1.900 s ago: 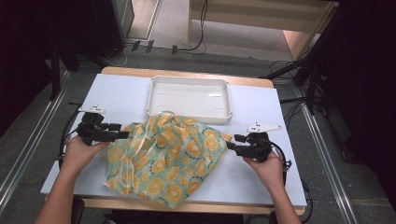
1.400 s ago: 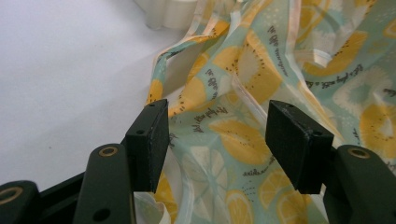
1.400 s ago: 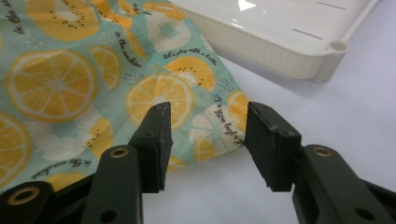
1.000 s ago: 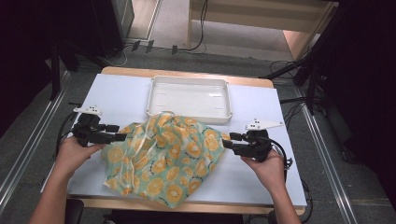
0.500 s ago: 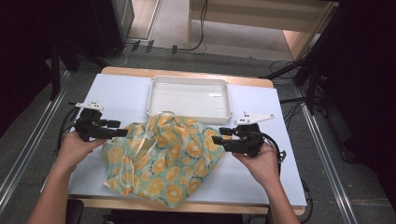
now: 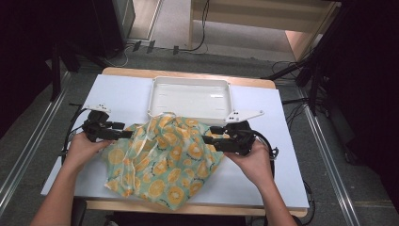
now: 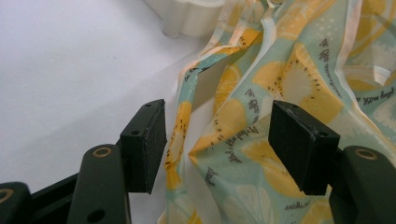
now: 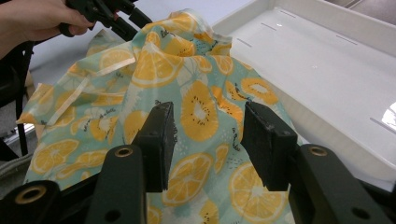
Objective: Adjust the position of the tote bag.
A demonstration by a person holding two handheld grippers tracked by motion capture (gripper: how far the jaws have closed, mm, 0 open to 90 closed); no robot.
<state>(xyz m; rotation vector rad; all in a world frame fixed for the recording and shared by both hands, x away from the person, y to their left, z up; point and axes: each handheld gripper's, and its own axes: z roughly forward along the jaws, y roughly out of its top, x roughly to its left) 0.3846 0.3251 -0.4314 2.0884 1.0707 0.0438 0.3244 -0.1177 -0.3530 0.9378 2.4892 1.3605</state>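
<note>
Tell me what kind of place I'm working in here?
Likely a lab recording station, not a home: a white-topped table ringed by dark curtains, loose cables across the floor, and metal rails alongside. On it sit a white tray and a fruit-print cloth.

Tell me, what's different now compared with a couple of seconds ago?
The right gripper has slid inward, toward the middle of the fruit-print cloth, its open jaws now over the fabric. The left gripper has barely shifted at the cloth's left edge, jaws open around a fold. The white tray stayed put; neither gripper has pinched the cloth.
</note>
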